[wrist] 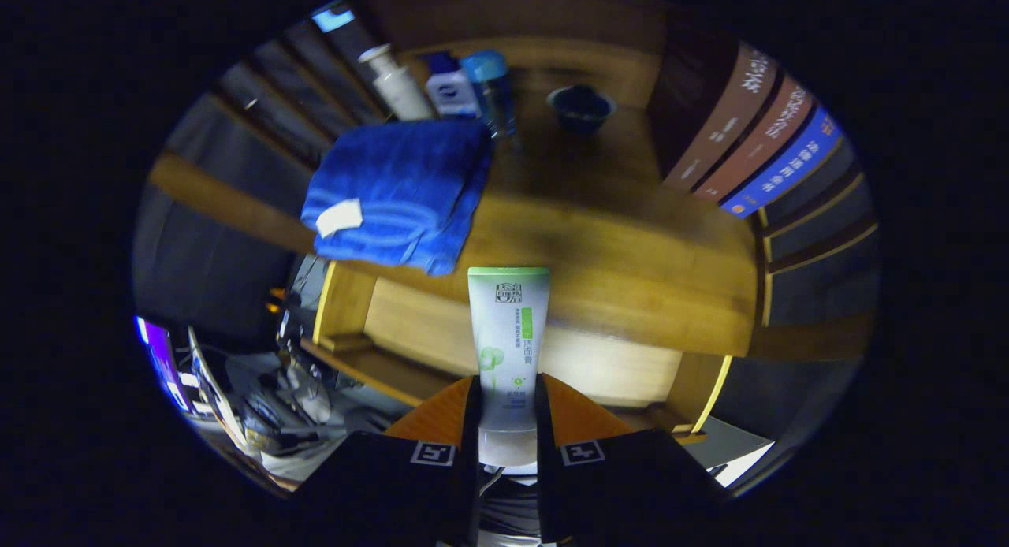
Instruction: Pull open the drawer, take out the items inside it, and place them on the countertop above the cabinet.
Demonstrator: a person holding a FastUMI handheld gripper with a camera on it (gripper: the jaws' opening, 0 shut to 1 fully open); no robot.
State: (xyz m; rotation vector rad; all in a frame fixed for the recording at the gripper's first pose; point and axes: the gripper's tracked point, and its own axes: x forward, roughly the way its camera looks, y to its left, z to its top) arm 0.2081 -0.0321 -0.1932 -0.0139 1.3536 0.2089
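Gripper (508, 421) fingers clamped on both sides of a white tube (508, 342), held upright above the open drawer (473, 334), just short of the countertop (615, 240) edge. On the countertop: folded blue towel (398, 192) left of the tube, bottles (441, 86) and a dark bowl (581, 107) farther back.

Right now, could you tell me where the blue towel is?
In the gripper view, the folded blue towel lies on the wooden countertop, beyond and left of the tube held in the gripper, just before the bottles.
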